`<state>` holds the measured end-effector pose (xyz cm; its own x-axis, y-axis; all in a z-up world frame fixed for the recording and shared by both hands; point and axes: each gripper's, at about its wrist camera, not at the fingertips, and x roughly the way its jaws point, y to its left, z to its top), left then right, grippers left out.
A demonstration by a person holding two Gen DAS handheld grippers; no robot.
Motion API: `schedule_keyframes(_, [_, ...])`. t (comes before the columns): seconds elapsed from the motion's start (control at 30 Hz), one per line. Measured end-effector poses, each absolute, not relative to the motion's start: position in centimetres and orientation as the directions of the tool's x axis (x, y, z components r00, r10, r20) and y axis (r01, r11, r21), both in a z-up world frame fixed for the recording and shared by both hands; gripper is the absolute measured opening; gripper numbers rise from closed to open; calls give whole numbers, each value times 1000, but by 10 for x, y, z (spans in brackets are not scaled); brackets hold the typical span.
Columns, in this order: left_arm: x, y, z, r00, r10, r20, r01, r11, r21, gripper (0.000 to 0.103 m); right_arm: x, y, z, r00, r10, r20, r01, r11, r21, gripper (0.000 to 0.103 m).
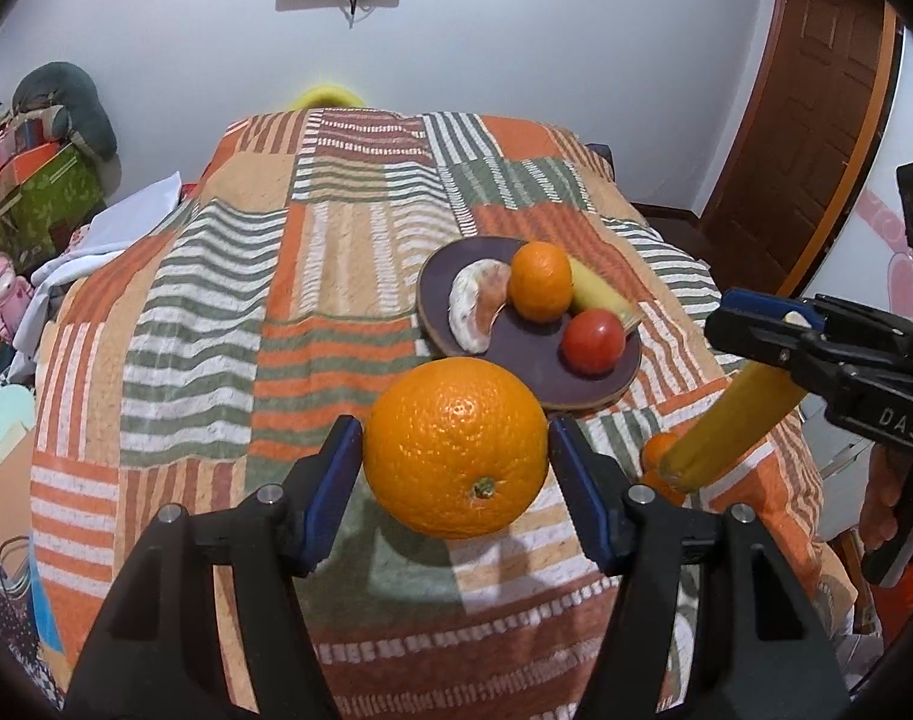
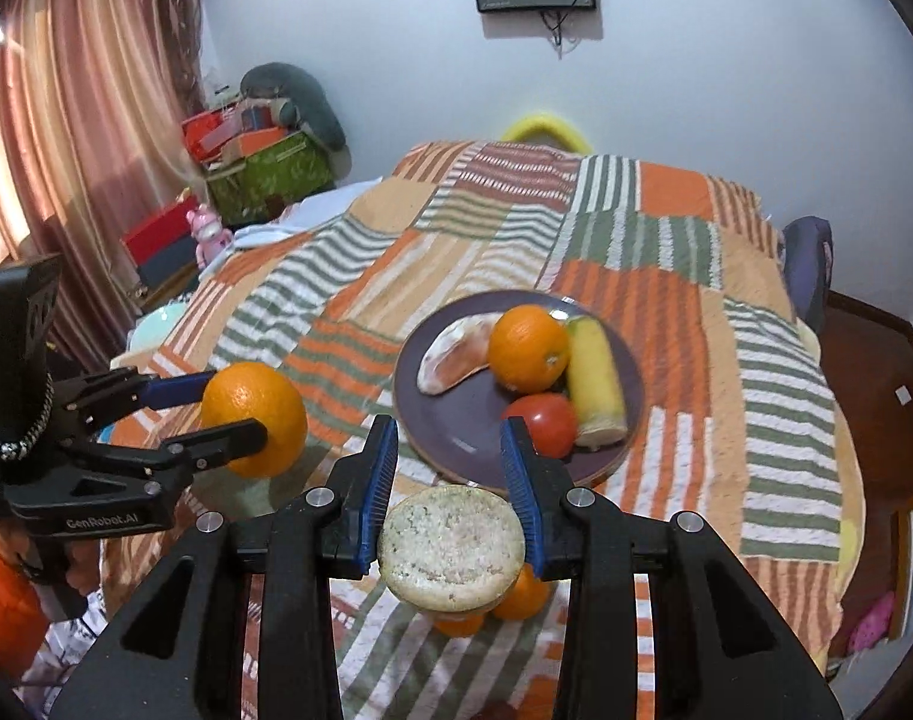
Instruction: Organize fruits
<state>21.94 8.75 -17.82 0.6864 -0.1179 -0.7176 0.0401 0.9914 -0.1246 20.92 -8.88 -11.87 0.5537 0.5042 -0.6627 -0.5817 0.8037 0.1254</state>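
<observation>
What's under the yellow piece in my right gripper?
Below the yellow fruit piece held by the right gripper, small orange fruits lie on the striped blanket. At least two show; the piece covers the rest, so the count is uncertain.

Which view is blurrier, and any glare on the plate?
Right wrist: plate carries a small glare streak, and the banana piece in the right gripper is soft. Left wrist: orange sharp, strong fisheye bending at edges.
</observation>
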Motion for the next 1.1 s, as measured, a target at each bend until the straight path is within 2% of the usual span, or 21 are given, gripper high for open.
schedule_keyframes(0.3, [258,74,-180,679,-154,-718,66,987,-149,62,230,-104,-105,601,477,-642,-562,823,86,33])
schedule_keyframes(0.4, [273,70,-178,677,-176,-715,90,983,-158,14,241,-107,-106,611,458,-646,-554,830,65,33])
schedule_keyframes(0.47, [285,70,-175,681,-209,-702,100,976,-193,14,249,-108,-109,612,448,-651,-547,835,60,33])
schedule_keyframes(0.6, [302,64,-183,663,-180,-727,92,983,-159,15,264,-110,-116,608,437,-663,-534,843,65,33])
schedule_keyframes(0.67, [301,67,-188,650,-182,-738,88,983,-164,27,268,-113,-119,604,440,-664,-531,844,76,33])
schedule_keyframes(0.73, [297,73,-194,641,-176,-747,76,983,-166,64,269,-115,-121,602,440,-667,-531,844,78,33])
schedule_keyframes(0.77, [293,76,-197,644,-163,-748,65,985,-159,70,270,-115,-123,600,436,-670,-531,844,74,33])
schedule_keyframes(0.87, [289,80,-212,612,-139,-779,62,990,-128,77,271,-116,-126,599,428,-677,-527,847,69,33])
schedule_keyframes(1.0, [293,83,-237,540,-136,-830,45,990,-133,77,273,-118,-126,600,420,-681,-522,850,65,33])
schedule_keyframes(1.1, [297,84,-250,532,-129,-837,20,990,-140,77,276,-119,-126,600,416,-684,-519,852,62,33])
